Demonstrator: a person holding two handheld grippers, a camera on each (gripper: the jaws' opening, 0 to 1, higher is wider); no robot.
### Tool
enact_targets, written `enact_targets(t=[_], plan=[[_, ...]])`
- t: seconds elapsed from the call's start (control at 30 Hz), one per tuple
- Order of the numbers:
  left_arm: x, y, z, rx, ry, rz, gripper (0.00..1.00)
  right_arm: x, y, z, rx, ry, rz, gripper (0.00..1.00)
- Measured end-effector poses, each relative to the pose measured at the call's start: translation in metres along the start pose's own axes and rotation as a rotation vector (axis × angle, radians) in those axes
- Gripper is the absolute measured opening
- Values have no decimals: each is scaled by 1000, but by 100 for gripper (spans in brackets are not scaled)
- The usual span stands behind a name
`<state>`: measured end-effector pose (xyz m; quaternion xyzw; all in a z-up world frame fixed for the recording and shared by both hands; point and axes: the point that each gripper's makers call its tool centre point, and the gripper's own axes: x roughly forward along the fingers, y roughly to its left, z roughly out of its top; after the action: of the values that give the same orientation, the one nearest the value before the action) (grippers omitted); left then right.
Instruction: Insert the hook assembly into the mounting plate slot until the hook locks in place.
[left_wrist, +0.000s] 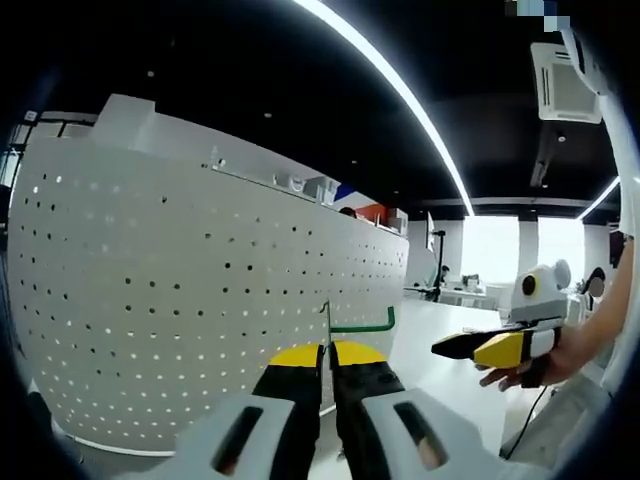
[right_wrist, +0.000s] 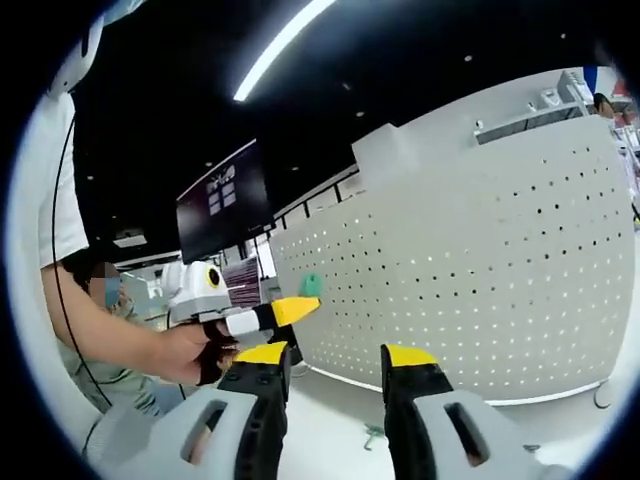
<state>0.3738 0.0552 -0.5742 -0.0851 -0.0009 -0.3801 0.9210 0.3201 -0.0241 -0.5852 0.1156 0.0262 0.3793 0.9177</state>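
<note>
A white perforated mounting plate (left_wrist: 150, 280) stands upright on the table, close in front of me. In the left gripper view my left gripper (left_wrist: 327, 353) is shut on a thin green wire hook (left_wrist: 362, 325). The hook rises between the yellow tips and bends right, just in front of the plate. My right gripper (left_wrist: 470, 347) hovers to the right in a person's hand. In the right gripper view the right gripper (right_wrist: 335, 355) stands open with nothing between its fingers, facing the plate (right_wrist: 480, 250). The left gripper (right_wrist: 290, 310) reaches toward the plate, a green piece (right_wrist: 311, 284) just above its tip.
The white table (left_wrist: 440, 330) runs on to the right of the plate. A small green part (right_wrist: 373, 435) lies on the table below my right gripper. A dark monitor (right_wrist: 225, 200) stands behind the plate's left end. A person's arm (right_wrist: 110, 340) is at the left.
</note>
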Motion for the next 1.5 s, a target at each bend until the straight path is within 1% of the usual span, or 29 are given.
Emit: enact_targets(t=[0.23, 0.67, 0.73, 1.0, 1.23, 1.3, 1.5], plan=[[0, -5, -3, 1, 9, -12, 3, 18, 2, 3, -1, -1, 9, 31], [1, -15, -5, 7, 14, -25, 3, 48, 15, 16, -6, -34, 44, 20], [1, -16, -6, 9, 15, -27, 3, 50, 17, 19, -7, -41, 48, 20], [2, -21, -5, 9, 12, -32, 3, 59, 20, 17, -3, -34, 53, 15], [1, -24, -6, 3, 12, -31, 3, 65, 20, 18, 6, -31, 49, 14], [1, -24, -5, 3, 9, -29, 3, 66, 22, 19, 7, -26, 55, 11], [0, -24, -5, 7, 11, -29, 3, 67, 23, 17, 52, -19, 59, 7]])
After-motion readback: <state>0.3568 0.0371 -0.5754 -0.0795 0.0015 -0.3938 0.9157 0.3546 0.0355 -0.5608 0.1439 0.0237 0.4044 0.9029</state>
